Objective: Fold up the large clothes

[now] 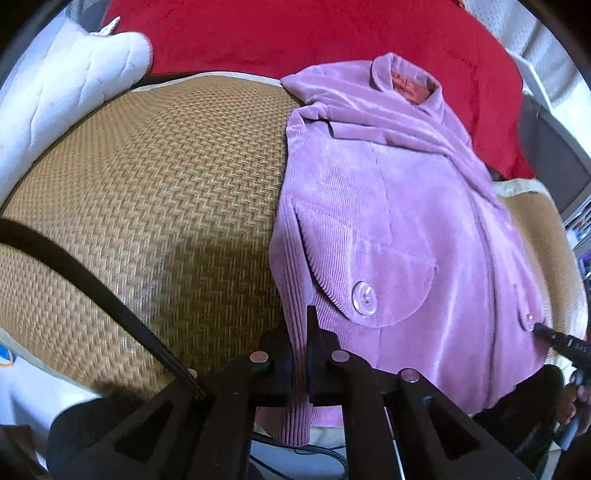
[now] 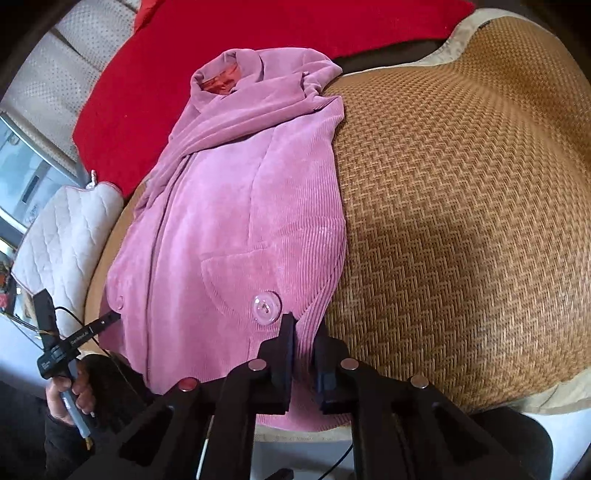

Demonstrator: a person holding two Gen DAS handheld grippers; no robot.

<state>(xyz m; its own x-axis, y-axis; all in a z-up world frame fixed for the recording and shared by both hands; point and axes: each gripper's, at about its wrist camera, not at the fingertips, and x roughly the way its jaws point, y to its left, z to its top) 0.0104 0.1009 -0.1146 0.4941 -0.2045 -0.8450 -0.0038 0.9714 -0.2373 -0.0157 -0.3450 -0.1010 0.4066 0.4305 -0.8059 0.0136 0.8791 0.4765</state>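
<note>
A pink corduroy coat [image 1: 388,206] lies folded lengthwise on a woven straw mat [image 1: 166,184], collar at the far end. My left gripper [image 1: 299,332] is shut on the coat's near hem at its left edge, just below a pocket flap with a clear button [image 1: 364,297]. In the right wrist view the coat [image 2: 229,206] lies left of the bare mat [image 2: 461,203]. There my right gripper [image 2: 304,332] is shut on the hem beside a pocket button [image 2: 266,306]. Each view shows the other gripper's tip touching the coat's opposite near corner: the right gripper [image 1: 543,330] and the left gripper [image 2: 110,317].
A red blanket [image 1: 295,33] lies beyond the mat. A white quilted cushion [image 1: 66,96] sits at the mat's far left. A black strap [image 1: 92,288] crosses the left wrist view. A hand [image 2: 74,391] holds the other gripper's handle at the lower left of the right wrist view.
</note>
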